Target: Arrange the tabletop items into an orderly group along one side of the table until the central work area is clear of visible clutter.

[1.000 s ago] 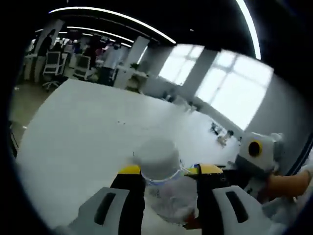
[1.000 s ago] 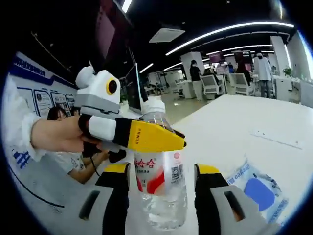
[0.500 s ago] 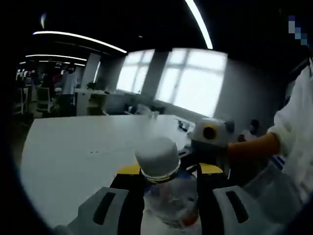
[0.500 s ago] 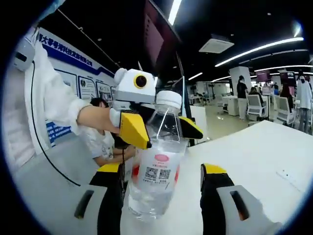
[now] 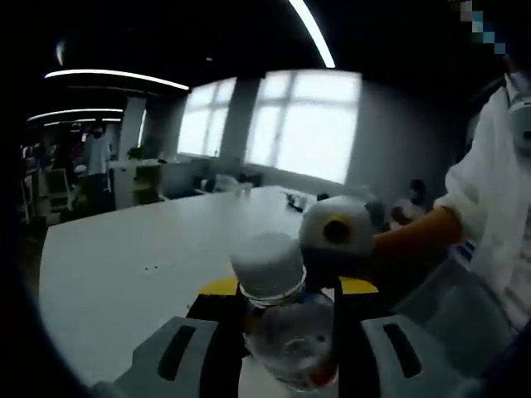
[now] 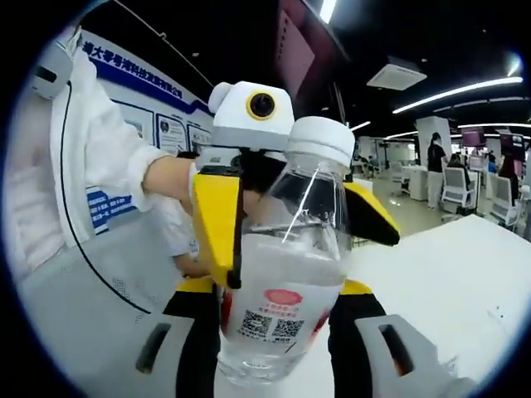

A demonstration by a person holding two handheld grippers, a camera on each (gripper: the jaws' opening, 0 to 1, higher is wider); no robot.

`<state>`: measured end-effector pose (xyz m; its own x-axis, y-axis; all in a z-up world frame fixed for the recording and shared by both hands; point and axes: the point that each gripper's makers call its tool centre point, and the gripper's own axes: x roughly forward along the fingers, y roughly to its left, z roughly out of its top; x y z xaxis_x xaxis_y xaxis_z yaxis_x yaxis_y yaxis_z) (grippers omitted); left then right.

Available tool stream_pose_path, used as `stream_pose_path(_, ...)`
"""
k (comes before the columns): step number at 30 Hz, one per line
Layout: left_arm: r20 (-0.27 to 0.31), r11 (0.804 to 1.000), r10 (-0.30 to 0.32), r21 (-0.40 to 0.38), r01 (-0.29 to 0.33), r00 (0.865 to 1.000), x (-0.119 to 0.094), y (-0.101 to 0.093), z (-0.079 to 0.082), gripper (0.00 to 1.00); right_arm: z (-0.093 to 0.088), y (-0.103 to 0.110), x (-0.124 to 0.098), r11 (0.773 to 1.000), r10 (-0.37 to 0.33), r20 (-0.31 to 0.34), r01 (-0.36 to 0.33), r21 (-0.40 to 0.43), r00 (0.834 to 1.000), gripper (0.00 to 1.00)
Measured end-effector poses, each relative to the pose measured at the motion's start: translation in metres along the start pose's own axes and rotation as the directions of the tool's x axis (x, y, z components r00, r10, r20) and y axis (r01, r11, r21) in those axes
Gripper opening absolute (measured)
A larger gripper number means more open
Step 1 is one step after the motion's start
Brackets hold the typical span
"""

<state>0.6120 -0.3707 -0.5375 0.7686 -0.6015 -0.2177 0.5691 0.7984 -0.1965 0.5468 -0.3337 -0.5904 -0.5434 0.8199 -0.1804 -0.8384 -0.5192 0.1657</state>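
A clear water bottle [image 5: 286, 332] with a white cap [image 5: 267, 265] and a red-and-white label [image 6: 278, 319] is held up above the white table [image 5: 124, 274]. My left gripper [image 5: 286, 290] is shut on it. In the right gripper view its yellow jaws [image 6: 290, 224] clamp the bottle's upper body, just under the cap [image 6: 319, 141]. My right gripper [image 6: 274, 290] has its jaws pressed against both sides of the bottle's lower part. From the left gripper view, the right gripper [image 5: 336, 236] and the hand holding it sit just behind the bottle.
A person's white sleeve [image 5: 489, 224] fills the right of the left gripper view. A wall with posters [image 6: 149, 99] stands behind the left hand. The table [image 6: 448, 282] stretches away toward office chairs and standing people [image 6: 436, 162]. Windows [image 5: 307, 124] lie beyond it.
The two grippers have come closer together around the bottle. The right gripper's jaws have narrowed onto its lower part. Both cameras have swung, so the background has shifted.
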Motion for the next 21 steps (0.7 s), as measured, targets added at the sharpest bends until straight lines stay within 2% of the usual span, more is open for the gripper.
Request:
stream_pose_path(2, 0.001, 1.000, -0.002, 0.005, 0.002, 1.000, -0.001, -0.002, 0.001, 0.37, 0.000, 0.005, 0.002, 0.998, 0.021, 0.003, -0.021, 0.054, 1.000, 0.46)
stream_pose_path(4, 0.003, 1.000, 0.003, 0.016, -0.004, 1.000, -0.002, -0.002, 0.001, 0.37, 0.001, 0.003, 0.001, 0.997, 0.010, 0.012, -0.011, 0.072, 1.000, 0.43)
stream_pose_path(6, 0.014, 1.000, 0.017, 0.026, -0.017, 1.000, -0.005, -0.001, 0.004, 0.38, 0.005, 0.001, -0.002, 0.991, 0.005, 0.047, -0.011, 0.134, 0.999, 0.40)
stream_pose_path(8, 0.028, 0.999, 0.035, 0.020, -0.035, 0.999, -0.005, 0.001, 0.007, 0.38, 0.008, -0.001, -0.004, 0.993, -0.002, 0.070, -0.006, 0.114, 0.998, 0.38)
stream_pose_path(12, 0.023, 0.996, 0.064, 0.055, -0.065, 0.998, -0.004, 0.001, 0.008, 0.39, 0.008, -0.002, -0.002, 0.997, -0.018, 0.062, 0.013, 0.072, 0.998, 0.37)
stream_pose_path(15, 0.035, 0.991, 0.111, 0.065, -0.113, 0.993, -0.006, 0.006, 0.008, 0.41, 0.009, -0.007, -0.002, 0.998, -0.047, 0.073, 0.043, 0.046, 0.996, 0.36)
stream_pose_path(18, 0.051, 0.983, 0.173, 0.052, -0.175, 0.984, -0.009, 0.014, 0.008, 0.43, 0.011, -0.014, -0.003, 0.997, -0.080, 0.093, 0.078, 0.028, 0.992, 0.36)
stream_pose_path(21, 0.117, 0.968, 0.238, 0.051, -0.245, 0.964, -0.014, 0.021, 0.016, 0.56, 0.008, -0.019, -0.002, 0.994, -0.106, 0.102, 0.104, 0.023, 0.989, 0.36)
